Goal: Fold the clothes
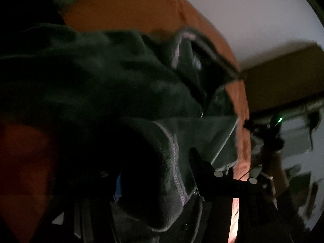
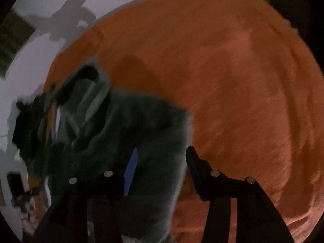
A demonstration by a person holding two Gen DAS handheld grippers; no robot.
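Between the right gripper's (image 2: 160,170) parted jaws lies the edge of a dark grey fleece garment (image 2: 129,125), loose, neither pad pressing it, probably so the fold can settle on the orange blanket (image 2: 243,81). The tool points steeply down. The left gripper (image 1: 158,172) also angles down, half open, with the garment's stitched hem bulging between its fingers; whether they pinch it I cannot tell. Beyond, the blanket meets a pale wall (image 1: 253,20).

The dark grey garment (image 2: 141,121) looks like soft, matt fleece with stitched seams. Beneath it, the orange blanket (image 2: 243,81) is fuzzy, napped cloth. The right gripper (image 2: 162,162) has matt black plastic fingers with shiny metal studs.
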